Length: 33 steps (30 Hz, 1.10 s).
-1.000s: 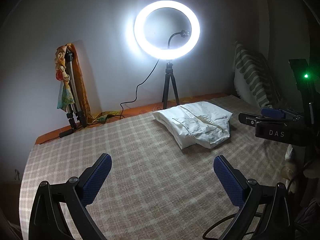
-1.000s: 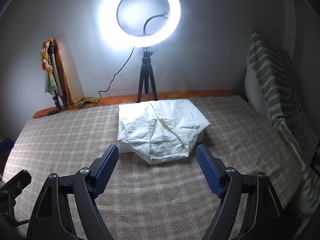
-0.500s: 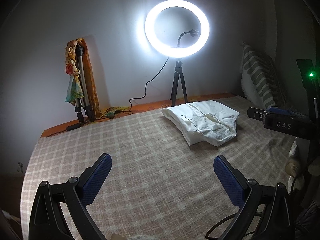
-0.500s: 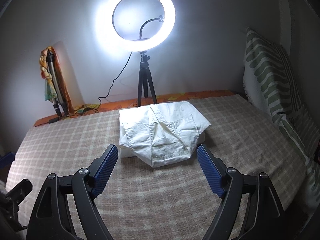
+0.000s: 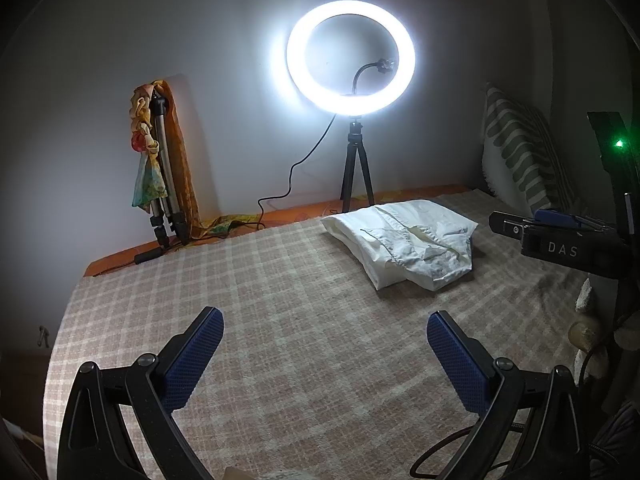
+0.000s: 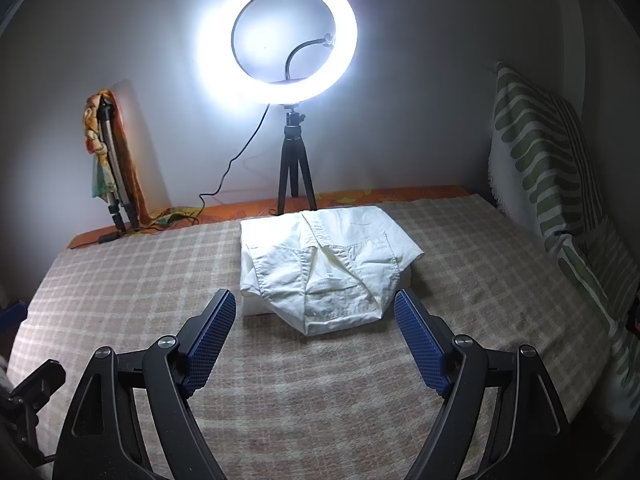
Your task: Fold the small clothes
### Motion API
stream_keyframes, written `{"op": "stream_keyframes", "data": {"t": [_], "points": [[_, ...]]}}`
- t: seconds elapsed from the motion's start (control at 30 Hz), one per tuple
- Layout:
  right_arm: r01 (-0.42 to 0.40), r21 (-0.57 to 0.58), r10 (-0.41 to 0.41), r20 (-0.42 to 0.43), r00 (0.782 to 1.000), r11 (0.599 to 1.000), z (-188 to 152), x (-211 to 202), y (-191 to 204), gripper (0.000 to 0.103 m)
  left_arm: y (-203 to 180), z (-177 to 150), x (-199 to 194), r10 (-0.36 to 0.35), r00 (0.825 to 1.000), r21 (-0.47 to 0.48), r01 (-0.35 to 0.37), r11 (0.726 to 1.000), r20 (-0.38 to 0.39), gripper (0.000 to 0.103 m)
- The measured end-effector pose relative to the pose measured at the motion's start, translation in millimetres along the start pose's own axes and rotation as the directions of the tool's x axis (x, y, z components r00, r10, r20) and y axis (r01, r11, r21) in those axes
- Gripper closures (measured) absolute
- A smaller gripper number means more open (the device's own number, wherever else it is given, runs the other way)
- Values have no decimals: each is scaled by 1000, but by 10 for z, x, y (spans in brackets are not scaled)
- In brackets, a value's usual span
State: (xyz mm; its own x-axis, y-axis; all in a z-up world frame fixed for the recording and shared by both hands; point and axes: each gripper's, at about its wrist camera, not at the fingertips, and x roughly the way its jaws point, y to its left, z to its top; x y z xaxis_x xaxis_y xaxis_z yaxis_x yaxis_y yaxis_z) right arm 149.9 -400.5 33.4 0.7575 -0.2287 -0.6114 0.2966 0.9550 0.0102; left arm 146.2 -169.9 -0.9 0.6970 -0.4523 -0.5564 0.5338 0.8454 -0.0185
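Observation:
A white garment [image 6: 324,268] lies folded in a compact stack on the checked bedspread [image 6: 120,288], toward the far side of the bed; it also shows in the left wrist view [image 5: 408,240] at the far right. My right gripper [image 6: 314,320] is open and empty, hovering just in front of the garment's near edge. My left gripper [image 5: 324,340] is open and empty over bare bedspread, well to the left of and nearer than the garment. The right gripper's body [image 5: 560,240] shows at the right edge of the left wrist view.
A lit ring light [image 6: 276,36] on a black tripod [image 6: 294,176] stands behind the garment. A folded tripod draped with a colourful scarf [image 6: 108,160] leans on the wall at the left. A green-striped pillow [image 6: 548,168] stands at the right.
Both grippers have drifted slightly, the left view panning left and the right one drawing a little closer to the garment. The garment has not moved. Both stay open.

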Motion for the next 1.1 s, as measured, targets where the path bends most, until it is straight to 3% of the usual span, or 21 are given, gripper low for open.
{"op": "stream_keyframes", "data": {"t": [1.1], "points": [[-15, -12, 15, -14, 1000, 1000, -29, 29, 47, 21, -22, 8, -56, 15, 1000, 12, -15, 1000, 10, 0]]}}
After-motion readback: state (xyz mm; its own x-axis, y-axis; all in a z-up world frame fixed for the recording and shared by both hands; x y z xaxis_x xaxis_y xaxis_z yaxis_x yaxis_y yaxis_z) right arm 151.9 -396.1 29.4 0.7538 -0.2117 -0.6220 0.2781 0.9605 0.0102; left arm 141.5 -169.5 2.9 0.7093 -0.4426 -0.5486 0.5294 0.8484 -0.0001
